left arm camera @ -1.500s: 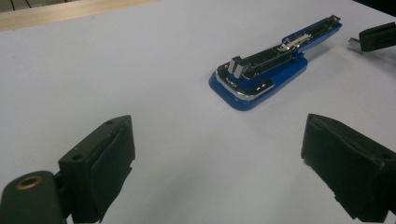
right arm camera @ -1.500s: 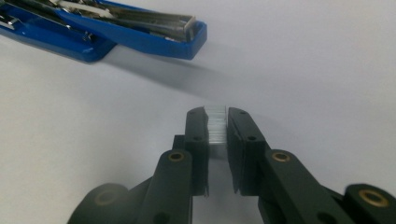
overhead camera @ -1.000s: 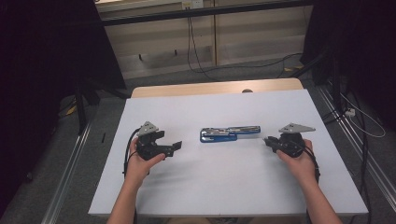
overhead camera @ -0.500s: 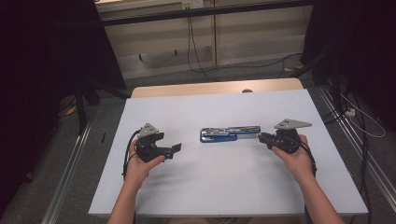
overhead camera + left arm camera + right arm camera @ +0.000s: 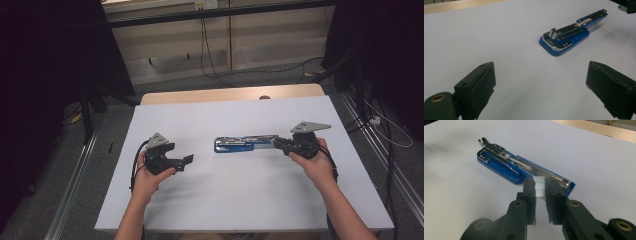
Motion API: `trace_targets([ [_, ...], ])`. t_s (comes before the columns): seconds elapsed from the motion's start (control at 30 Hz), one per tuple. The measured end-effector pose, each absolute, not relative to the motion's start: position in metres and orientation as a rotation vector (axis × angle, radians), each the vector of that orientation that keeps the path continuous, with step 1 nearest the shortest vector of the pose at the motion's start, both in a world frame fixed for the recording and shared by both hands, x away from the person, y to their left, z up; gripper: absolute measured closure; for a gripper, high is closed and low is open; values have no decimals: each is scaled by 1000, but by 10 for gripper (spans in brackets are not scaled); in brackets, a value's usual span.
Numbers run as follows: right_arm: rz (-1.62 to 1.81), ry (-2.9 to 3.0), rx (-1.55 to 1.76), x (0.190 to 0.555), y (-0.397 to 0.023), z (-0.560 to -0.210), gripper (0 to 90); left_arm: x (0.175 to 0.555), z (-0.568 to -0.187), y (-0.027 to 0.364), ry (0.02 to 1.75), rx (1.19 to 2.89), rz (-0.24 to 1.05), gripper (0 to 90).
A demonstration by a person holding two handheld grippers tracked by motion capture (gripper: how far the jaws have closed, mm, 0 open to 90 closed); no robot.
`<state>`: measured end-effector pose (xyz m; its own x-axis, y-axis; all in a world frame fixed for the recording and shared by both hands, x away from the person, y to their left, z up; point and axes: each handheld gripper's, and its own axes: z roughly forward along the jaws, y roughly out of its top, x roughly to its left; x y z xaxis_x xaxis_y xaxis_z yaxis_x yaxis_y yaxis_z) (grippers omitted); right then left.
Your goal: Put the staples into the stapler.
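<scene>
Two grippers are working over the white table (image 5: 240, 200), and we are reading the high view from left to right. At about eight o'clock from the table's middle we are holding the left gripper (image 5: 186, 159) low over the sheet, its jaws standing wide apart with nothing between them; in the left gripper view only bare table is lying between the two black pads (image 5: 484, 85). Near the middle, the blue stapler (image 5: 239, 144) is lying flat and opened out, its metal staple channel exposed and its length running from nine to three o'clock. At its three o'clock end we are holding the right gripper (image 5: 278, 144) just above the tip. Its jaws are pinching a small strip of staples (image 5: 539, 186), which is sitting between the pads right over the end of the channel.
</scene>
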<state>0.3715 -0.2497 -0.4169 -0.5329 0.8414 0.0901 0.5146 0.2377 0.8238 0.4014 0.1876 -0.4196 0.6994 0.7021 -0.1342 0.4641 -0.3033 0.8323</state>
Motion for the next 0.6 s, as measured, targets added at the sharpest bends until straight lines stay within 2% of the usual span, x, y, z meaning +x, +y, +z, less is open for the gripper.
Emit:
trace_targets([
  [0.6,1212,2199,1173,390,-236,-407,794,400,-421,185,890,1977,321,91],
])
